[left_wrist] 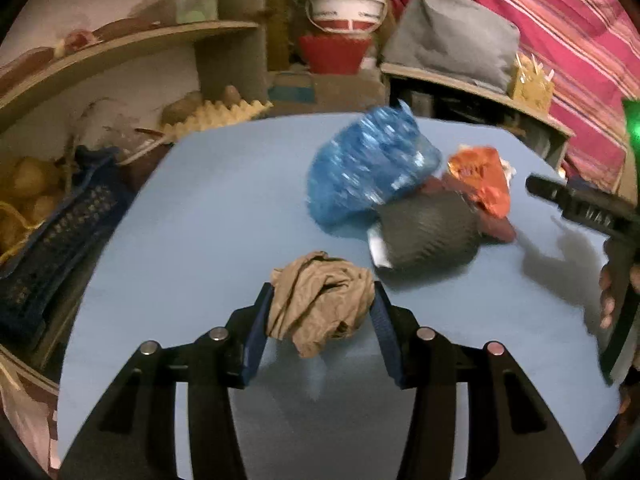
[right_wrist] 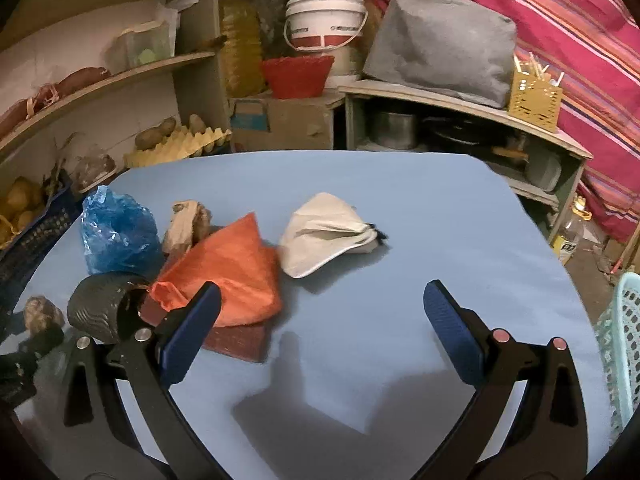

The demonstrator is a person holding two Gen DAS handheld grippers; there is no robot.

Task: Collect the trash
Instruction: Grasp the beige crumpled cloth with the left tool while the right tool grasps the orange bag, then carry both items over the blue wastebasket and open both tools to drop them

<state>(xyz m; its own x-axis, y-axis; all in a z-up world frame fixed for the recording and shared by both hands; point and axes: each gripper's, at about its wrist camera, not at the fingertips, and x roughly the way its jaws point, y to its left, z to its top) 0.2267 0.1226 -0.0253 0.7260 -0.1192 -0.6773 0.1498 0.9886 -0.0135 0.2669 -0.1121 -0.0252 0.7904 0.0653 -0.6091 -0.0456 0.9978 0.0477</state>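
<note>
My left gripper (left_wrist: 320, 300) is shut on a crumpled brown paper wad (left_wrist: 320, 304) and holds it over the blue table (left_wrist: 200, 240). Beyond it lie a blue plastic bag (left_wrist: 368, 168), a dark ribbed cup (left_wrist: 428, 236) and an orange wrapper (left_wrist: 480, 180). My right gripper (right_wrist: 320, 316) is open and empty above the table (right_wrist: 400, 220). Its left pad is next to the orange wrapper (right_wrist: 236, 272), which lies on a dark red card (right_wrist: 236, 340). A white cloth mask (right_wrist: 324, 236), the blue bag (right_wrist: 116, 232), the ribbed cup (right_wrist: 100, 312) and a brown paper scrap (right_wrist: 188, 224) lie around it.
A teal basket (right_wrist: 620, 344) stands at the table's right edge. A dark blue crate (left_wrist: 52, 232) with potatoes sits to the left. Shelves (right_wrist: 120, 76), a white bucket (right_wrist: 324, 20), a red basket (right_wrist: 296, 72) and a striped cloth (right_wrist: 560, 32) stand behind the table.
</note>
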